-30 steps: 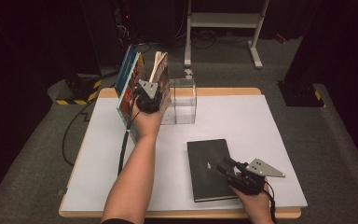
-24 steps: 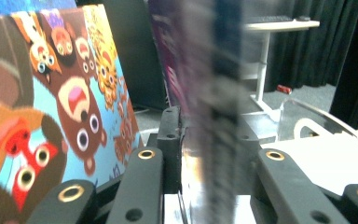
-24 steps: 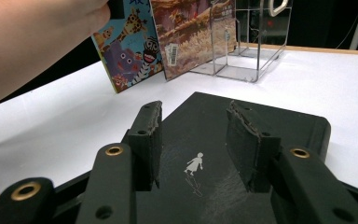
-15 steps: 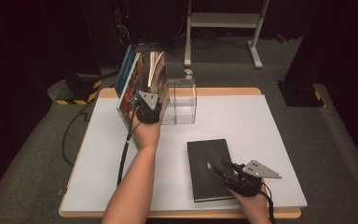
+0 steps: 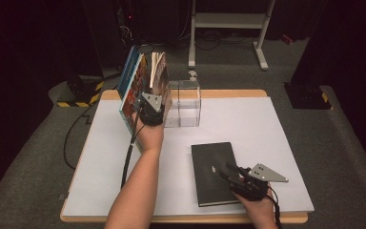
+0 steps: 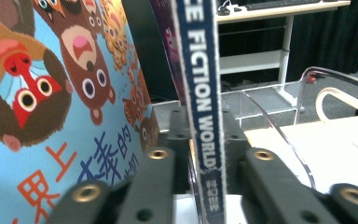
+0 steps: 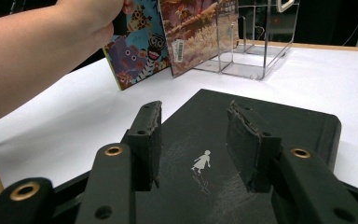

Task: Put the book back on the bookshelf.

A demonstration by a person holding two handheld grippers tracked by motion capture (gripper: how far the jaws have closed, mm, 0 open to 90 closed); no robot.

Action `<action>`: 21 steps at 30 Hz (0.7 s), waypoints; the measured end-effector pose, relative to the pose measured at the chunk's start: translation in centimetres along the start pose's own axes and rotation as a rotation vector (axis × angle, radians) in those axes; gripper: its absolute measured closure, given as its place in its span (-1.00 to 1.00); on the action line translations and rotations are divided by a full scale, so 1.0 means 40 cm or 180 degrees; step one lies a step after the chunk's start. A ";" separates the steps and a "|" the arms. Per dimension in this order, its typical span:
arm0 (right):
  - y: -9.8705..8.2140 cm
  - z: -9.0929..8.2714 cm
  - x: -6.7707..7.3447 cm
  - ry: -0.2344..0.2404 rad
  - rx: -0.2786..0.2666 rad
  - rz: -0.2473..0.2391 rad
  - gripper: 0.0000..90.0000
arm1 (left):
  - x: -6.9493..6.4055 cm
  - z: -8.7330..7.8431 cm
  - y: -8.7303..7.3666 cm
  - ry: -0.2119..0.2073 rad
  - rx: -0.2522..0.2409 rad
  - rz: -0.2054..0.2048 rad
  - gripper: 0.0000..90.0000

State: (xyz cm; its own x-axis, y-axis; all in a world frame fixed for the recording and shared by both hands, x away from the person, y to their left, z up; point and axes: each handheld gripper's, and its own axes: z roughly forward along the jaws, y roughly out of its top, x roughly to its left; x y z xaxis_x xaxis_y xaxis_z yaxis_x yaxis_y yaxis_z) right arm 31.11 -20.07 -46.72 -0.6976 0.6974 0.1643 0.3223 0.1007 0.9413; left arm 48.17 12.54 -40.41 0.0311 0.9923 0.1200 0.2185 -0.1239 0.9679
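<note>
Several upright books (image 5: 143, 83) lean at the left side of a clear acrylic holder (image 5: 186, 102) at the table's back. My left gripper (image 5: 147, 98) reaches into them. In the left gripper view a thin blue magazine spine (image 6: 198, 70) stands between the jaws of the left gripper (image 6: 209, 154). They have just been opening and a gap shows on each side of the spine. Beside it leans a blue picture book with cartoon animals (image 6: 51, 93). A black book (image 5: 209, 162) lies flat at the front right. My right gripper (image 7: 193, 135) hovers open just over its cover (image 7: 284, 116).
The white table (image 5: 267, 129) has bare room at the right and at the front left. A cable (image 5: 126, 157) trails from the left gripper along the forearm. Behind the table stands a white metal frame (image 5: 228, 21). A yellow-black striped object (image 5: 83, 90) lies on the floor at the left.
The left hand has edged slightly back toward the person at the books. The right gripper has stayed over the black book.
</note>
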 end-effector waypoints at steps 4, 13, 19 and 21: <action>-0.001 0.001 0.001 0.0000 0.0006 -0.0005 0.20 | -0.004 -0.009 -0.010 -0.0056 0.0087 0.0001 0.44; -0.002 0.004 0.003 -0.0008 0.0021 -0.0027 0.18 | -0.002 -0.054 -0.032 -0.0148 0.0104 -0.0095 0.36; -0.002 0.004 0.002 -0.0010 0.0035 -0.0030 0.18 | 0.003 -0.099 -0.046 -0.0205 0.0077 -0.0118 0.34; -0.002 0.004 0.003 -0.0013 0.0032 -0.0039 0.18 | 0.005 -0.111 -0.050 -0.0224 0.0072 -0.0110 0.34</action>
State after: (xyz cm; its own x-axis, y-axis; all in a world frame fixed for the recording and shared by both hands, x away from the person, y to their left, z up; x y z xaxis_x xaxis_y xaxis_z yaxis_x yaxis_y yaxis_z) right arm 31.10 -19.89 -46.83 -0.6988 0.6991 0.1514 0.3202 0.1164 0.9402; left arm 43.41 13.00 -41.33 0.0915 0.9933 0.0700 0.2426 -0.0904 0.9659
